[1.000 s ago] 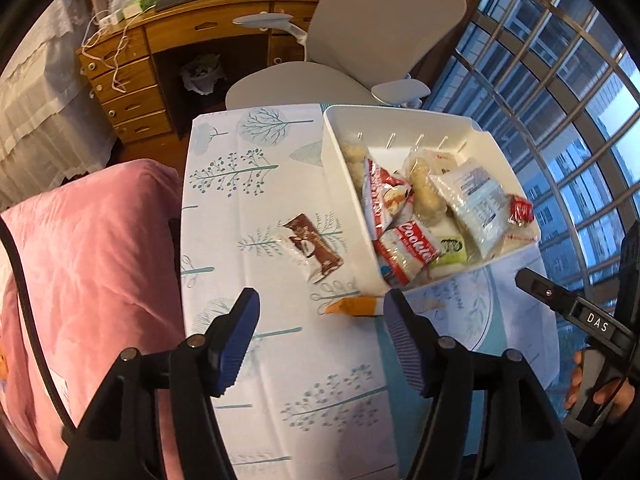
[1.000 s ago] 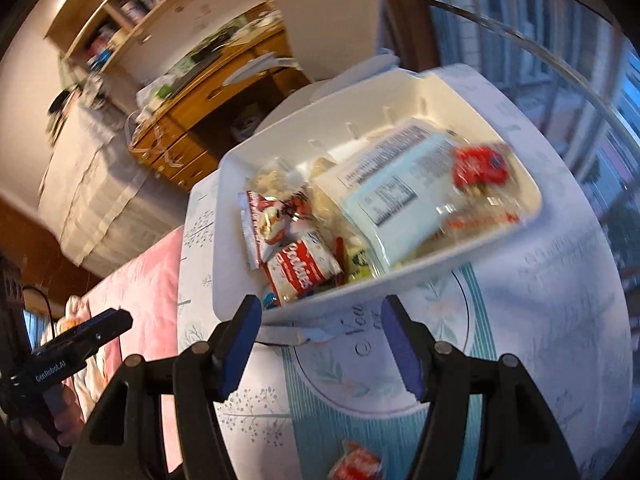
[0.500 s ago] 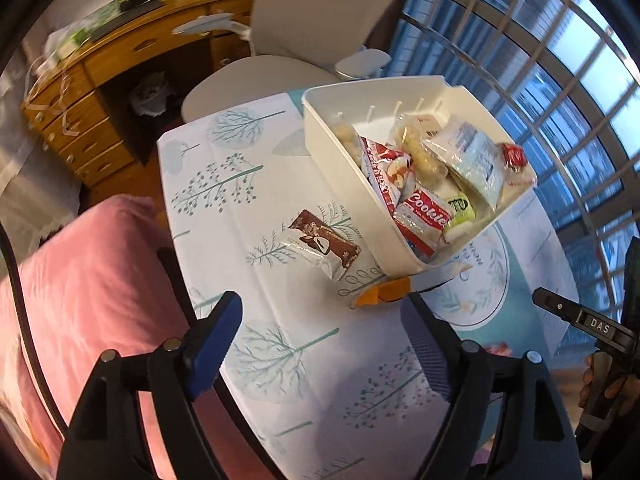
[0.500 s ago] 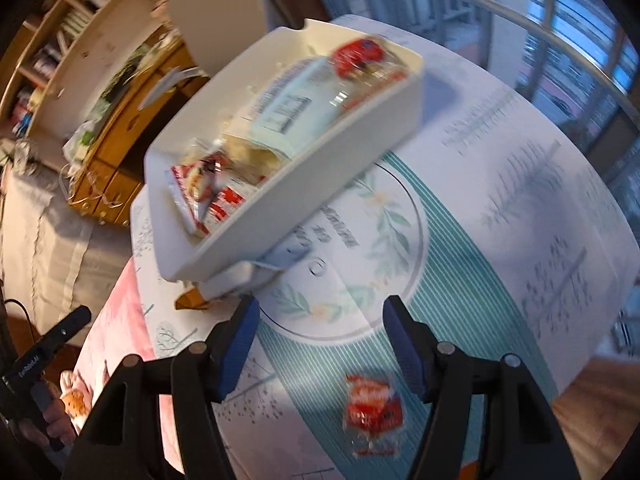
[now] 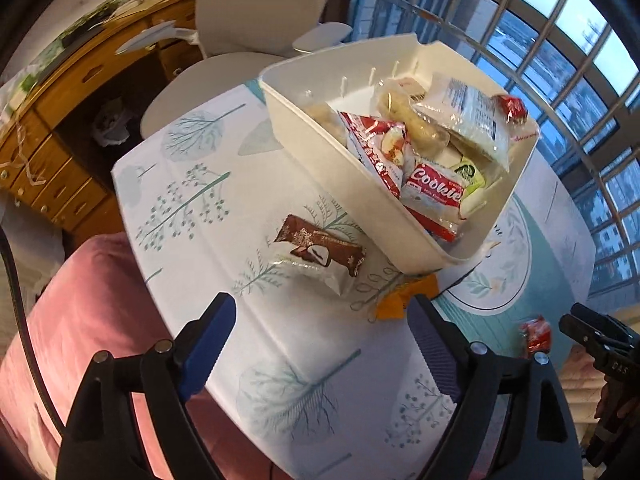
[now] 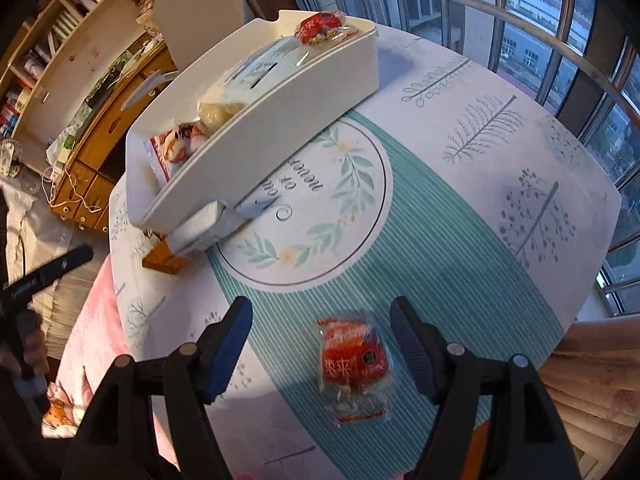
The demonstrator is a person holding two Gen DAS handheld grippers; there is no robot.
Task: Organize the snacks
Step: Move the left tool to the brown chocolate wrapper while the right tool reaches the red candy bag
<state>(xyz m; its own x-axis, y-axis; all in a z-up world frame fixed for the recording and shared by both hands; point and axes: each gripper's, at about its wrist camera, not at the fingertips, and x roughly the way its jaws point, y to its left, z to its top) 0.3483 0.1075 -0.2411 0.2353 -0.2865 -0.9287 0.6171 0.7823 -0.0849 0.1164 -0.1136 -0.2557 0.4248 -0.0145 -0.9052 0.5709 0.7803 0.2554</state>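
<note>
A white bin (image 5: 372, 204) (image 6: 280, 120) full of snack packets stands on the tablecloth. A brown-and-white chocolate bar packet (image 5: 320, 254) lies beside it, just ahead of my left gripper (image 5: 322, 350), whose jaws are opening with nothing between them. An orange-ended packet (image 5: 400, 300) (image 6: 166, 262) pokes out from under the bin's near corner. A small red snack pouch (image 6: 354, 364) (image 5: 536, 332) lies on the striped part of the cloth, between the blue pads of my right gripper (image 6: 322, 344). Those jaws are opening too and do not touch it.
The table (image 6: 500, 208) is covered by a tree-print cloth and ends close on the right. A pink blanket (image 5: 76, 320) lies left of it. A grey office chair (image 5: 248, 28), a wooden desk (image 5: 60, 120) and barred windows (image 6: 540, 20) stand behind.
Both grippers dropped closer to the table and opened wider. The left view rolled toward the chocolate bar. The right one swung from the bin to the red pouch, now between its pads.
</note>
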